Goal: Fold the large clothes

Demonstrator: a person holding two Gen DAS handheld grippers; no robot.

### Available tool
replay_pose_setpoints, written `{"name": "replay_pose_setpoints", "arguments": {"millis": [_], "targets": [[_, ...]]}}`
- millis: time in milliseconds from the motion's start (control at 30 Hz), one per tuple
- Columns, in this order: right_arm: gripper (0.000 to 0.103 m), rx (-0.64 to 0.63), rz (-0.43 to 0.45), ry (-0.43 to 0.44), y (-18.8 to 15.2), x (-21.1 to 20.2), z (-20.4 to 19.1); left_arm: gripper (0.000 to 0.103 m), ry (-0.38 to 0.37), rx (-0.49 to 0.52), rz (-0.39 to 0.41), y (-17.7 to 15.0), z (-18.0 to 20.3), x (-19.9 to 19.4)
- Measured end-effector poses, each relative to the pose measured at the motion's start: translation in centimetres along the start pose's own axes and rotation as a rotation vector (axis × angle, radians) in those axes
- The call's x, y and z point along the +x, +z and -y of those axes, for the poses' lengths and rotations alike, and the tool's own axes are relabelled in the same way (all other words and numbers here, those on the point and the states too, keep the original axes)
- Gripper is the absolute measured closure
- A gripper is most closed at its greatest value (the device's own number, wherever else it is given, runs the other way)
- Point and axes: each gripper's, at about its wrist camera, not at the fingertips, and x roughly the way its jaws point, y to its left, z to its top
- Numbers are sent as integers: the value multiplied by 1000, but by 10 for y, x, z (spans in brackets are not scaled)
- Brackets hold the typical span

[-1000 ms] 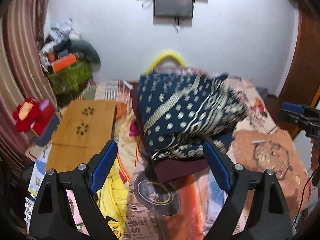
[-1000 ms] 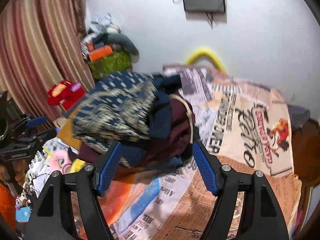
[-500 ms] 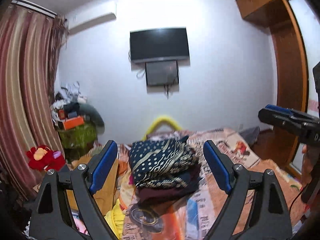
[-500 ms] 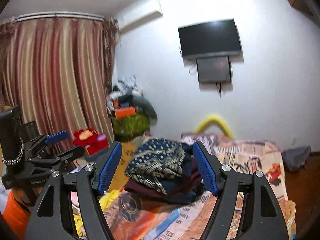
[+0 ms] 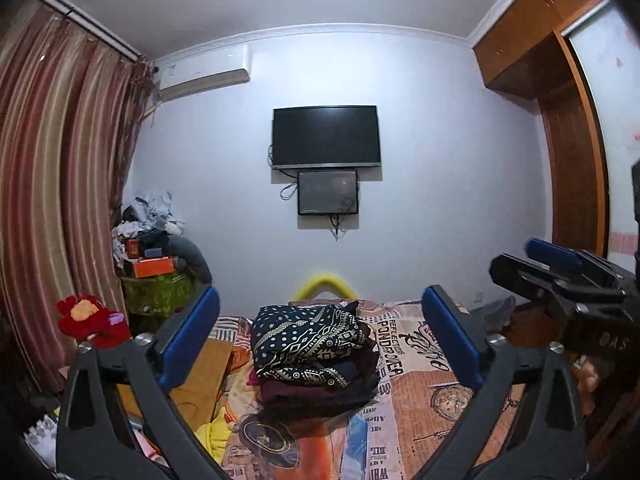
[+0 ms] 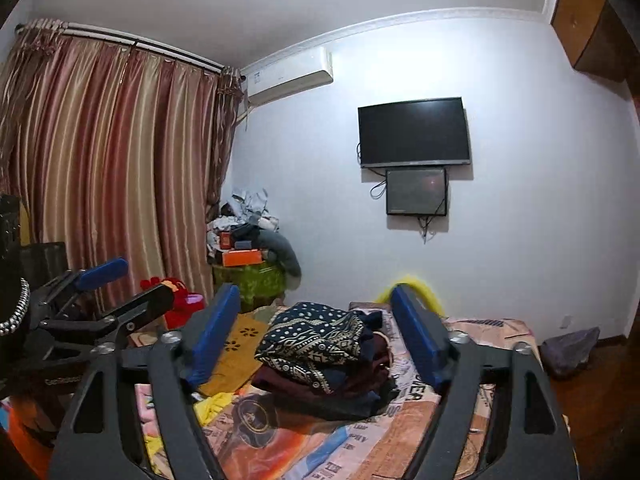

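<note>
A folded navy garment with a cream pattern [image 5: 308, 342] lies on top of a stack of folded dark clothes [image 5: 320, 388] on the bed [image 5: 424, 392]. The stack also shows in the right wrist view [image 6: 320, 340]. My left gripper [image 5: 320, 340] is open and empty, held well back from the stack. My right gripper [image 6: 316, 338] is open and empty too, also back from it. Each gripper shows at the edge of the other's view, the right one [image 5: 560, 276] and the left one [image 6: 108, 304].
A wooden lap table [image 5: 204, 376] and yellow cloth [image 5: 218, 432] lie left of the stack. A red plush toy [image 5: 90, 320] and a cluttered green bin [image 5: 158, 292] stand by the curtain [image 5: 52, 184]. A TV [image 5: 326, 136] hangs on the far wall. A wardrobe [image 5: 576, 160] is right.
Both grippers have pulled back and tilted up from close over the clothes stack. The stack now looks small and far, with the wall and ceiling in view.
</note>
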Motion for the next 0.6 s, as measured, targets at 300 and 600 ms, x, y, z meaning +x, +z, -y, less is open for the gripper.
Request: {"name": "replay_pose_setpoints", "arguments": {"millis": [300, 600], "targets": [[3, 14, -8, -48, -3, 0, 3, 1, 3, -53, -22, -8, -6, 1], [3, 48, -37, -54, -13, -5, 8, 0, 12, -46, -46, -16, -2, 8]]}}
